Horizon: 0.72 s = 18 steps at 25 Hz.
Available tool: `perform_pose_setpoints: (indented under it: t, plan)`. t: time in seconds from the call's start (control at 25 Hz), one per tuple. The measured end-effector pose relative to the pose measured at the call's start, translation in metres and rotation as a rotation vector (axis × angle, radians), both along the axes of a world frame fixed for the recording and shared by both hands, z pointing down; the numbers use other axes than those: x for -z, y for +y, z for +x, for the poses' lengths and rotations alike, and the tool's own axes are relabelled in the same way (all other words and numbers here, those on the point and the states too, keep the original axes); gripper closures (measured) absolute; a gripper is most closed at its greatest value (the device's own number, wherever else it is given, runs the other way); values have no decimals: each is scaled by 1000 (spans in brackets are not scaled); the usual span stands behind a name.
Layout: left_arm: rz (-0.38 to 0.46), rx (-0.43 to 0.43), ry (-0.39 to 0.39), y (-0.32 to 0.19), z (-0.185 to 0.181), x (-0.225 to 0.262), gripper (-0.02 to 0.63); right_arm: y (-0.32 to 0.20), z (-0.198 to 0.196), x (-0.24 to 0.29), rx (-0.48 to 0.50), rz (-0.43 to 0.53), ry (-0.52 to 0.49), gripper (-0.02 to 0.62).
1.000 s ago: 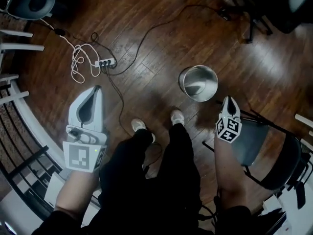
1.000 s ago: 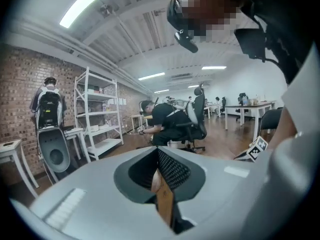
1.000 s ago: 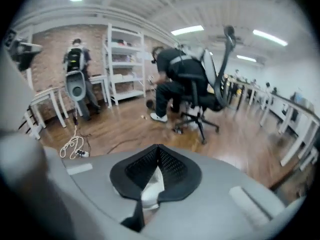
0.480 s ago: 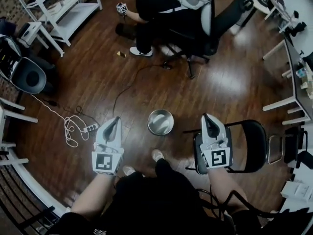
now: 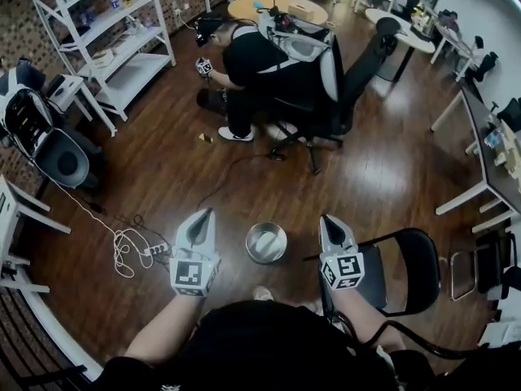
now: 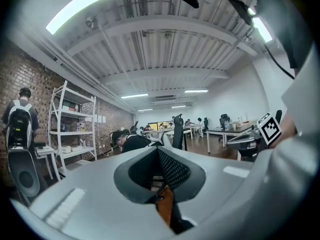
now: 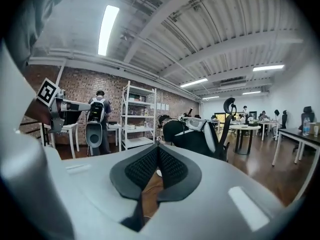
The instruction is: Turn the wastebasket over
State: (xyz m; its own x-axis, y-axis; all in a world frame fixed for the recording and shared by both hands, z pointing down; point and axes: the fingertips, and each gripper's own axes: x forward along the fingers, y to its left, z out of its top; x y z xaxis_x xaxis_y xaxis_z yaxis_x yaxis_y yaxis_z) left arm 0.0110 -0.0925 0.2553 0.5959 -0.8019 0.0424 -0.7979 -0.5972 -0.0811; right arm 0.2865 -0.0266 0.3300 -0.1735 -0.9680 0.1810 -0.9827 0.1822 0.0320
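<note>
The wastebasket (image 5: 266, 243) is a small round metal bin standing upright on the wooden floor, mouth up, just beyond my feet. In the head view my left gripper (image 5: 203, 213) is to its left and my right gripper (image 5: 326, 218) to its right. Both are held high above the floor, well clear of the bin, and point level into the room. In the left gripper view the left gripper (image 6: 159, 150) has its pads meeting with nothing between them. The right gripper (image 7: 158, 147) in the right gripper view is likewise shut and empty. Neither gripper view shows the bin.
A black chair (image 5: 411, 269) stands close at my right. A power strip with a white cable (image 5: 133, 248) lies on the floor at the left. Farther off, a person (image 5: 248, 59) bends forward on an office chair. White shelves (image 5: 122, 39) and desks line the room.
Both grippers have risen and swung from pointing down to pointing level. The head view has lifted from the floor to the room, and the bin now looks smaller between them.
</note>
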Motion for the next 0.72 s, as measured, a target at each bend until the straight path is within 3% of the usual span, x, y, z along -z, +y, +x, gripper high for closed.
perform_pose_setpoints:
  t: [0.24, 0.6, 0.72]
  plan:
    - [18, -32, -18, 26, 15, -3, 606, -1, 10, -8, 29, -23, -19, 594]
    - [20, 59, -2, 21, -24, 9, 606, -15, -7, -16, 74, -33, -23, 594]
    - [20, 59, -19, 22, -27, 11, 606, -18, -10, -12, 65, -33, -79, 594]
